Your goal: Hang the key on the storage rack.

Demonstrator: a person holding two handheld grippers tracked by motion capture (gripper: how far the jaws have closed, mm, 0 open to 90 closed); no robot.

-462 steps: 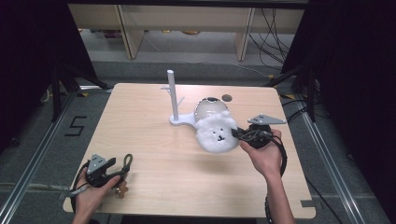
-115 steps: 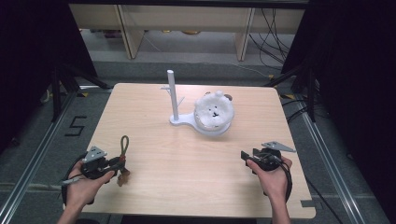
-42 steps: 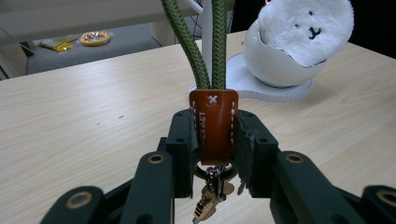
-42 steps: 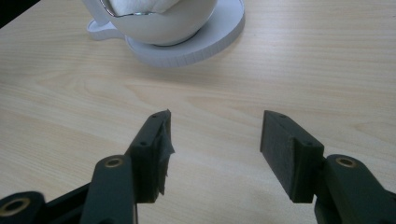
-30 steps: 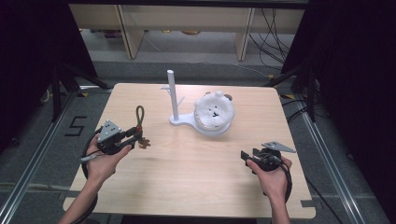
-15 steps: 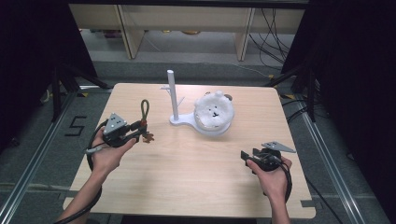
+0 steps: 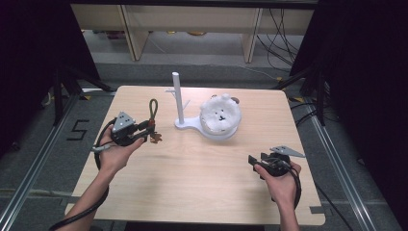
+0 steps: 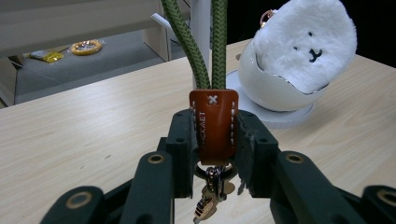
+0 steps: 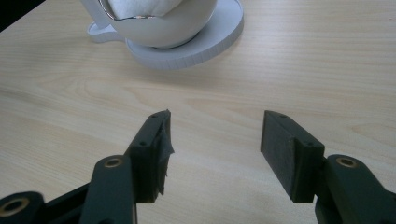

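Note:
My left gripper (image 7: 144, 132) (image 8: 214, 135) is shut on the brown leather tab (image 8: 213, 123) of a keychain. Its green cord loop (image 7: 153, 109) (image 8: 196, 42) stands up above the jaws, and a metal ring with small brass keys (image 8: 210, 193) hangs below. I hold it over the table's left side, left of a white stand with a tall post (image 7: 178, 98). A white fluffy bear-face toy (image 7: 220, 114) (image 8: 306, 44) rests in a white bowl (image 9: 159, 28) on that stand's base. My right gripper (image 7: 255, 161) (image 9: 215, 149) is open near the table's front right, nothing between its jaws.
The light wooden table (image 7: 202, 187) has bare surface between the two hands. Wooden shelving (image 7: 192, 29) stands beyond the far edge. Cables (image 7: 284, 29) lie on the floor at the back right. A floor mark "5" (image 7: 78, 129) sits left of the table.
My left hand has carried the keychain to the right and a little up, toward the stand. The right hand has stayed where it was.

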